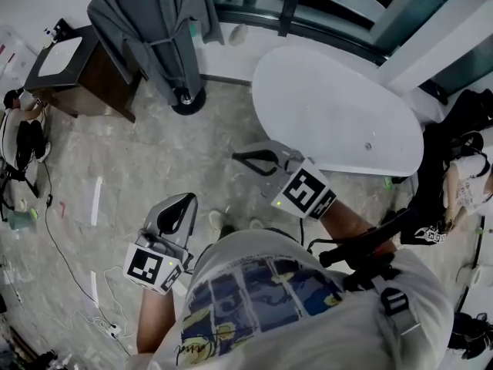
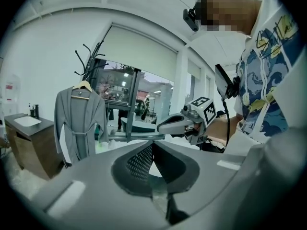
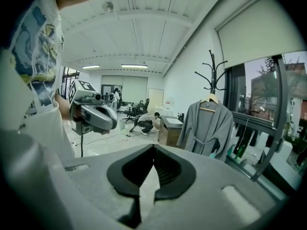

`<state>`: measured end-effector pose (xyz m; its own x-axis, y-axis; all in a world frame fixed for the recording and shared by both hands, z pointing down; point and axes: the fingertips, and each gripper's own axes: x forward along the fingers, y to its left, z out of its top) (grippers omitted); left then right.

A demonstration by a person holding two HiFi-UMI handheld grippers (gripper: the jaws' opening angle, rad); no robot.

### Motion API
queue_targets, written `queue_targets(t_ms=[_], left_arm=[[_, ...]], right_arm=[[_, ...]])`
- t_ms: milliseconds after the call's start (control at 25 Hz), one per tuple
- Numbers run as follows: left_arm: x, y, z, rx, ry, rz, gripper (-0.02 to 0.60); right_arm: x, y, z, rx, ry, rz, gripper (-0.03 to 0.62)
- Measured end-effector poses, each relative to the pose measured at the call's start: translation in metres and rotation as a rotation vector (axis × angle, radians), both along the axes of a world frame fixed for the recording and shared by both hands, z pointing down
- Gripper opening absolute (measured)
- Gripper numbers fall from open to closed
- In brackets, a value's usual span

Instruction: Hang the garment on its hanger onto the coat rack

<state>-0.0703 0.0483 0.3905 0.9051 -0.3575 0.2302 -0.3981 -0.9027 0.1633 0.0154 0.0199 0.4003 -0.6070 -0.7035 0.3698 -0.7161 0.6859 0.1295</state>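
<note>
On the rack, the robe hangs on its hanger, beside a cabinet. Left gripper and right gripper are well apart from it, fingers clenched, empty.

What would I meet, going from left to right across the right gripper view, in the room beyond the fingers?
left gripper → crouching person → wooden cabinet → grey robe on its hanger → window frame
</note>
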Motion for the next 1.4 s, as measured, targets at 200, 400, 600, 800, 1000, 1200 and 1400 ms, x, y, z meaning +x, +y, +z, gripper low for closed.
queue_targets(t_ms=[200,400,600,800,1000,1200,1400], left_arm=[[0.025,0.023,0.005,-0.014,-0.022,0.016,0.003],[0.055,0.049,0.006,-0.028,-0.028,0.041,0.003],[0.071,0.064,0.009,-0.036,-0.043,0.058,0.003],[0.083,0.077,0.014,-0.051,-0.049,0.067,0.003],[0.092,0.075,0.012,-0.042,-0.046,0.091,0.003],[0.088,0.062,0.011,-0.044,-0.034,0.099,0.003],[0.062,0.037,0.015,-0.054,-0.029,0.080,0.003]], right_arm=[[0.018,0.027,0.003,0.004,-0.011,-0.004,0.003],[0.035,0.054,0.007,-0.003,-0.021,-0.007,0.003],[0.045,0.067,0.008,0.008,-0.032,0.000,0.002],[0.056,0.082,0.013,-0.001,-0.039,0.004,0.002],[0.062,0.081,0.012,0.004,-0.034,0.025,0.002],[0.054,0.066,0.014,0.001,-0.035,0.026,0.002],[0.032,0.045,0.018,-0.016,-0.021,0.011,0.002]])
